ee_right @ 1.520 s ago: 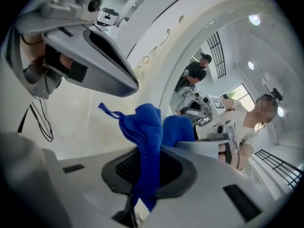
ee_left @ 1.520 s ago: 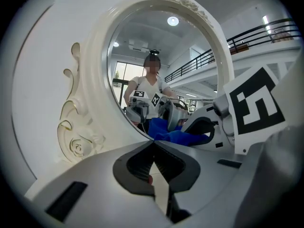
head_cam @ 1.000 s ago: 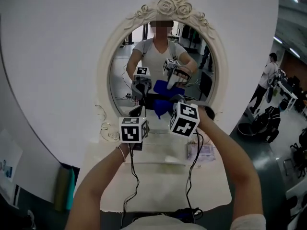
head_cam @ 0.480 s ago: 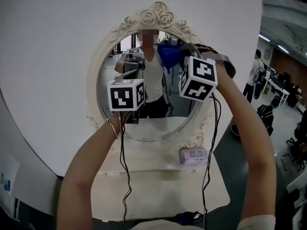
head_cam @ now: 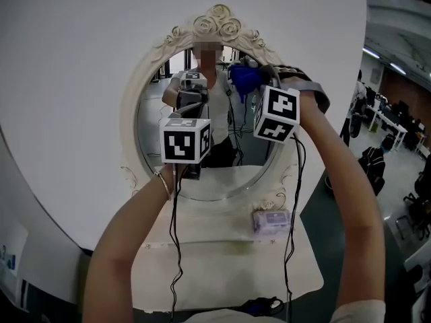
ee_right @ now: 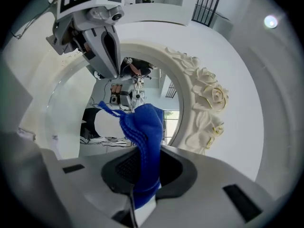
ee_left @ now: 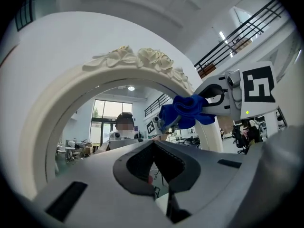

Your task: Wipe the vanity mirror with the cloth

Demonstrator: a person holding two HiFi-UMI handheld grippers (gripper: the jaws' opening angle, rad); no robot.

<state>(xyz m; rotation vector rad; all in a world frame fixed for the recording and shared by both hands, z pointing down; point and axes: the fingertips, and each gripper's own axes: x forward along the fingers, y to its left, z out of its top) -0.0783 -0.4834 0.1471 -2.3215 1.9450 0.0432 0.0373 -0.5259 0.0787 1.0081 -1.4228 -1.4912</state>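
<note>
My right gripper point(ee_right: 144, 167) has its jaws clamped on the blue cloth point(ee_right: 145, 127), which stands up from between them in a bunched fold, its free end at the upper right of the vanity mirror point(head_cam: 156, 130), close under the rose crest point(head_cam: 217, 25). I cannot tell whether the cloth really bears on the glass. To wipe well, I judge I should lean the fold in until it flattens, then sweep in overlapping passes down from the top, letting only fabric and never the jaw tips meet the glass, and steering clear of the carved frame. My left gripper point(ee_left: 153, 145) has its jaws together on nothing. It hangs lower and to the left, aimed at the glass, just beside the right one, and is best kept out of the sweep. Both forearms reach up and forward over the vanity top point(head_cam: 222, 264), the right raised higher, wrist turned inward.
</note>
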